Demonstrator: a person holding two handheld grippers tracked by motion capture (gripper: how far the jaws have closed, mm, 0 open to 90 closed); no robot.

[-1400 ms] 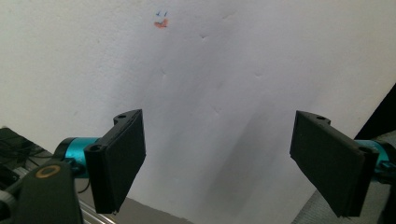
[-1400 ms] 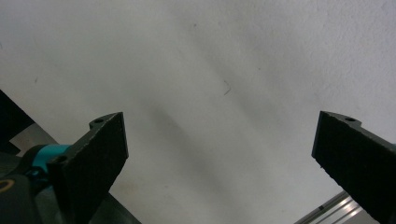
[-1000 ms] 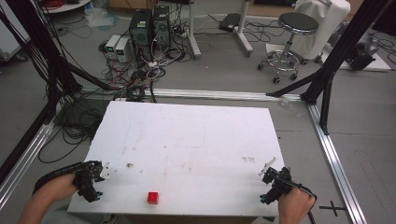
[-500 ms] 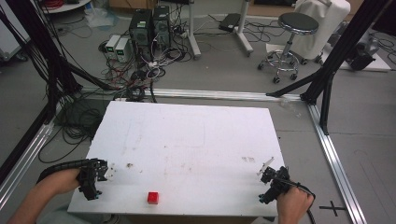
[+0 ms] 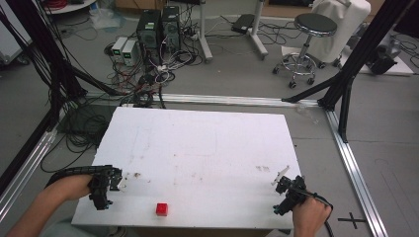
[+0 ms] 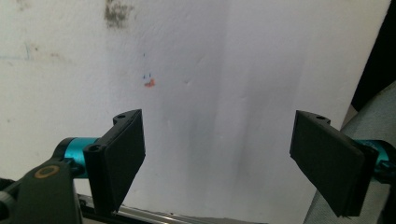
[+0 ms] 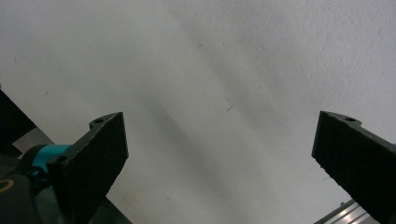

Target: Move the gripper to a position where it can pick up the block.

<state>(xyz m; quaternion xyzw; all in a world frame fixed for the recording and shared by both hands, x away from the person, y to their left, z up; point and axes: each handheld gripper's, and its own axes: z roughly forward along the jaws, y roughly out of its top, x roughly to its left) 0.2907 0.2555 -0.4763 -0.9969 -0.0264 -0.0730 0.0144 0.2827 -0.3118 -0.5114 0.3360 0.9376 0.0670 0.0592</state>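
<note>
Risk of knocking red cube off table near edge — left gripper, right gripper both spread wide, empty.

Left gripper, right gripper: flat black rectangular fingers, teal collars, screw holes at tips.

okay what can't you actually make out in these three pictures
- Red cube, high view: too small to tell its material or markings.
- Marks on the table: faint smudges in the high view, and the orange speck in the left gripper view is too small to identify.
- Person's forearms, high view: cut off by the bottom edge.
- Right gripper, high view: too small to judge its jaws there.
</note>
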